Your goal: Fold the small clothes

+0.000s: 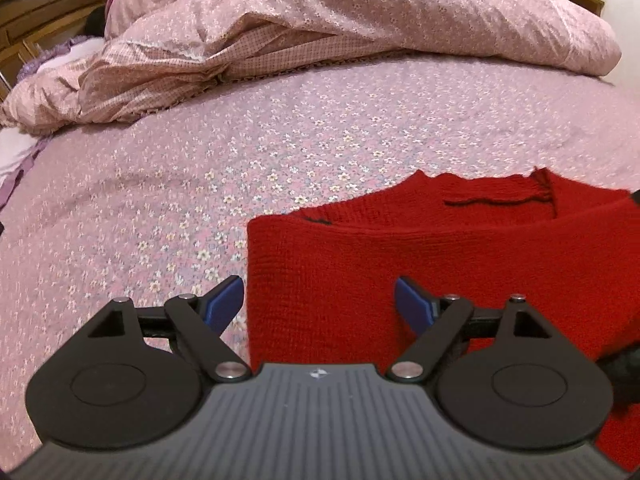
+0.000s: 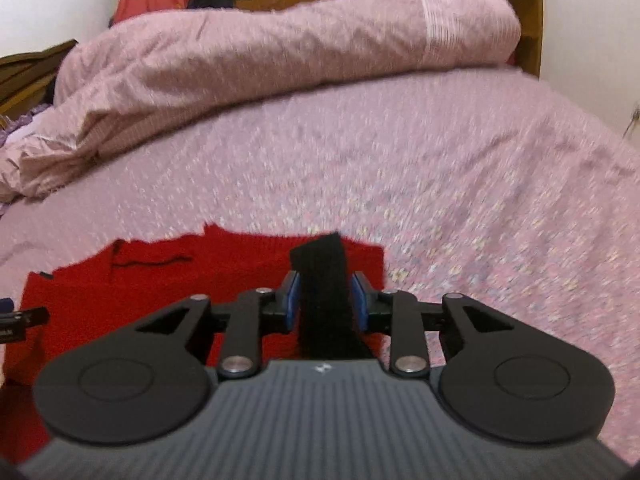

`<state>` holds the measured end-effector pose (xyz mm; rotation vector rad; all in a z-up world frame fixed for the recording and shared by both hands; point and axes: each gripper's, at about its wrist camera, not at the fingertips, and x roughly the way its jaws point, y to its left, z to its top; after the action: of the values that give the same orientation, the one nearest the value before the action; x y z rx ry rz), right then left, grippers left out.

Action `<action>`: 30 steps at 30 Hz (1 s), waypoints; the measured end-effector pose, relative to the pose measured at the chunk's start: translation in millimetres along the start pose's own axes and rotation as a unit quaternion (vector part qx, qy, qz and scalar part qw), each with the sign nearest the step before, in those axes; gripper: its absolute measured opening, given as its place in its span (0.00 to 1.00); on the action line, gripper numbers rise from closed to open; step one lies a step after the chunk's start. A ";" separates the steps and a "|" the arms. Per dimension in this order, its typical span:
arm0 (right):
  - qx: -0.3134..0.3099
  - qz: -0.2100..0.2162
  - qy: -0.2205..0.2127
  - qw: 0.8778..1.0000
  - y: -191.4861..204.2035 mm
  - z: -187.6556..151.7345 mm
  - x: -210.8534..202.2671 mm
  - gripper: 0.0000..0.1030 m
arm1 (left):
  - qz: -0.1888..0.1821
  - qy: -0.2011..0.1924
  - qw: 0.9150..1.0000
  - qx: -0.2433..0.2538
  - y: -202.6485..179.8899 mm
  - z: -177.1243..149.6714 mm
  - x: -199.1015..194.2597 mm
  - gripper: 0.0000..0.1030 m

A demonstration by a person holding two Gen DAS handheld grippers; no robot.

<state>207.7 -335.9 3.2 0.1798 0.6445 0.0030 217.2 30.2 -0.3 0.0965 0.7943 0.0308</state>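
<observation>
Here, left gripper (image 1: 319, 304) spread over sweater (image 1: 400, 264)

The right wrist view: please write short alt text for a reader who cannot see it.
A two-finger right gripper has a black fabric strip between its blue pads, above a red knitted garment lying on a pink floral bedsheet. A rumpled pink quilt lies behind.

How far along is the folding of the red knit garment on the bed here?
Partly done: the red knit garment lies on the bedspread with one layer already folded over, a straight folded edge at its left side. In hand: the left gripper is open over that edge, holding nothing; the right gripper has a black strip between its pads, contact unclear. Left: any further folds and tidying.
</observation>
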 end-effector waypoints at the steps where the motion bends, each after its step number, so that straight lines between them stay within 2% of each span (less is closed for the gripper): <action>1: 0.000 0.000 -0.006 1.000 -0.2 1.1 -5.4 0.30 | -0.003 0.002 1.000 -0.004 0.4 0.0 -3.8 0.83; 3: 0.003 0.005 -0.012 1.000 0.9 0.1 -14.1 0.31 | -0.011 0.003 1.000 -0.006 -0.1 -1.4 -9.9 0.84; 6: -0.001 0.013 0.002 1.000 3.7 -7.4 -12.8 0.31 | -0.007 0.009 1.000 0.001 -5.2 -4.9 -7.4 0.84; 9: -0.021 -0.001 0.023 1.000 8.4 -19.1 0.9 0.31 | 0.014 0.025 1.000 0.008 -8.4 -8.7 5.6 0.85; 11: -0.035 -0.007 0.033 0.999 10.5 -27.2 10.0 0.31 | 0.012 0.030 0.999 0.002 -6.3 -11.9 12.4 0.87; 15: -0.070 -0.015 0.012 0.997 13.9 -37.9 18.0 0.34 | 0.007 0.031 0.999 -0.012 1.0 -13.7 21.4 0.92; 23: -0.062 -0.022 0.002 0.998 16.1 -37.9 20.8 0.37 | 0.009 0.028 0.999 -0.022 6.1 -12.5 16.8 0.93; 25: -0.051 -0.019 -0.002 0.999 15.3 -37.3 17.5 0.39 | 0.014 0.023 1.000 -0.015 5.4 -12.3 9.3 0.93; 27: -0.036 -0.011 -0.002 0.999 13.4 -36.7 11.1 0.49 | 0.018 0.016 1.000 -0.011 7.3 -12.7 0.2 0.93; 30: -0.022 -0.002 -0.009 1.000 12.6 -37.2 -2.2 0.53 | 0.018 0.008 1.000 -0.016 13.7 -13.7 -15.4 0.93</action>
<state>184.3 -317.5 -22.5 0.1360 0.6267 0.0120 196.8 43.8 2.4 0.0797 0.8072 0.0793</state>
